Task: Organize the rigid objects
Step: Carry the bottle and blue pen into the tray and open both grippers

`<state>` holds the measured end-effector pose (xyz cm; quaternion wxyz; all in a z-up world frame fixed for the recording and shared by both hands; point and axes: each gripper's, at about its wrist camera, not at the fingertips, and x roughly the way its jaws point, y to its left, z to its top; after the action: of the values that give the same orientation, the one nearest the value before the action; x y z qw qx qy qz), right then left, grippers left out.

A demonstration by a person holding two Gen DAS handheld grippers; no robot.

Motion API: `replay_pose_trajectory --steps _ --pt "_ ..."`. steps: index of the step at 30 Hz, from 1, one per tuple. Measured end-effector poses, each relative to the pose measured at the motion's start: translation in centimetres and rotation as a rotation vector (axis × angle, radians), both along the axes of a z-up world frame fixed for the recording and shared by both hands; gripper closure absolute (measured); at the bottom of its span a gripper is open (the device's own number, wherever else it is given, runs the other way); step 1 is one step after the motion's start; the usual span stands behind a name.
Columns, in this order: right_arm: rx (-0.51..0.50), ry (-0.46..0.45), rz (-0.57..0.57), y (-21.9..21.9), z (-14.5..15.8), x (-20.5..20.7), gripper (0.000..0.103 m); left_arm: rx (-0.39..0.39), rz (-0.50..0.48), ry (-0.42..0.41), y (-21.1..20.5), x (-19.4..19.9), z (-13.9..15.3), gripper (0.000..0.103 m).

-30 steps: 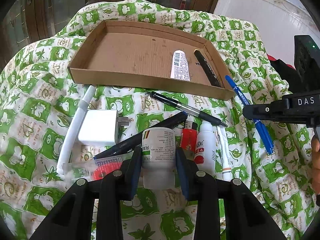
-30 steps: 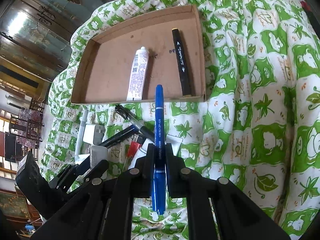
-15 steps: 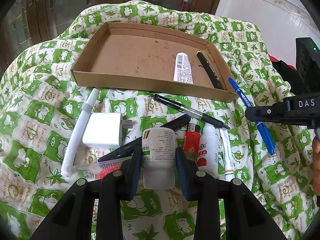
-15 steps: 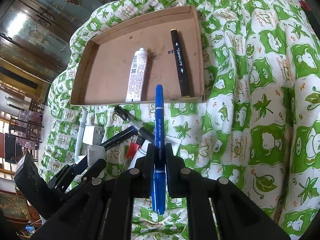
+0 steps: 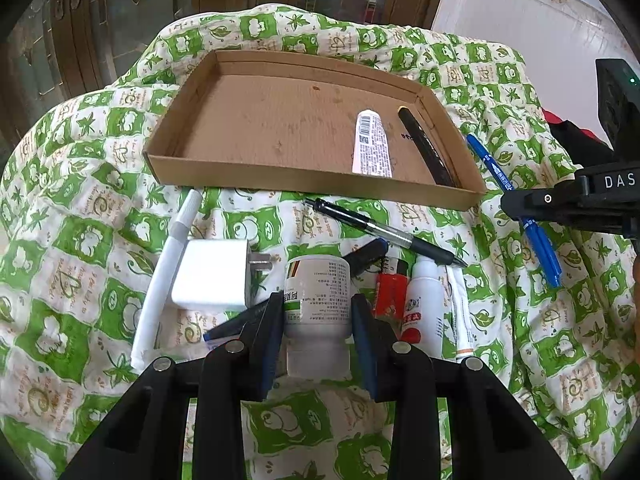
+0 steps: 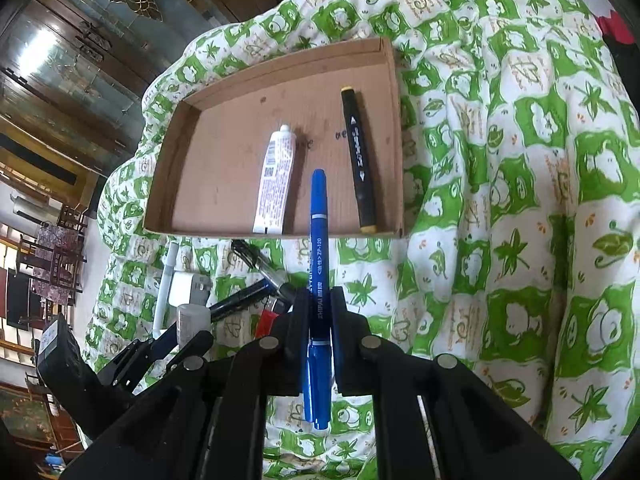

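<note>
A shallow cardboard tray point(image 5: 224, 92) point(image 6: 168, 168) lies on the green-and-white quilt. It holds a white tube point(image 5: 371, 144) point(image 6: 275, 178) and a black marker point(image 5: 425, 146) point(image 6: 358, 156). My left gripper point(image 5: 317, 312) is shut on a white pill bottle point(image 5: 317, 300), held above the pile of items in front of the tray. My right gripper point(image 6: 319, 308) is shut on a blue pen point(image 6: 319, 240), which points toward the tray's near wall. It also shows in the left wrist view point(image 5: 510, 200), to the right of the tray.
In front of the tray lie a white charger plug point(image 5: 212, 274), a long white stick point(image 5: 168, 264), a black click pen point(image 5: 384, 232), a dark pen point(image 5: 364, 254), a red lighter point(image 5: 390, 292), a small white bottle point(image 5: 424, 304) and a thin white pen point(image 5: 460, 312). Wooden cabinets stand behind.
Both grippers have risen a little and moved toward the tray with their objects; the tray sits nearer the middle of both views. Nothing was let go.
</note>
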<state>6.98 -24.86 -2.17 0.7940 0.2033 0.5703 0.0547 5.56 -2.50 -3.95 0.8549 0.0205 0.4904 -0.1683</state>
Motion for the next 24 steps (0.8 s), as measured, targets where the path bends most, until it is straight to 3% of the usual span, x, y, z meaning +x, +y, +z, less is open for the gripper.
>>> replay_pose_trajectory --steps 9,24 --pt "-0.011 -0.027 0.008 0.0 0.5 1.5 0.093 0.003 -0.003 -0.007 -0.2 1.7 0.8 0.068" --pt "0.102 -0.017 -0.029 -0.8 -0.5 6.3 0.093 -0.061 0.020 0.029 -1.9 10.5 2.5 0.068"
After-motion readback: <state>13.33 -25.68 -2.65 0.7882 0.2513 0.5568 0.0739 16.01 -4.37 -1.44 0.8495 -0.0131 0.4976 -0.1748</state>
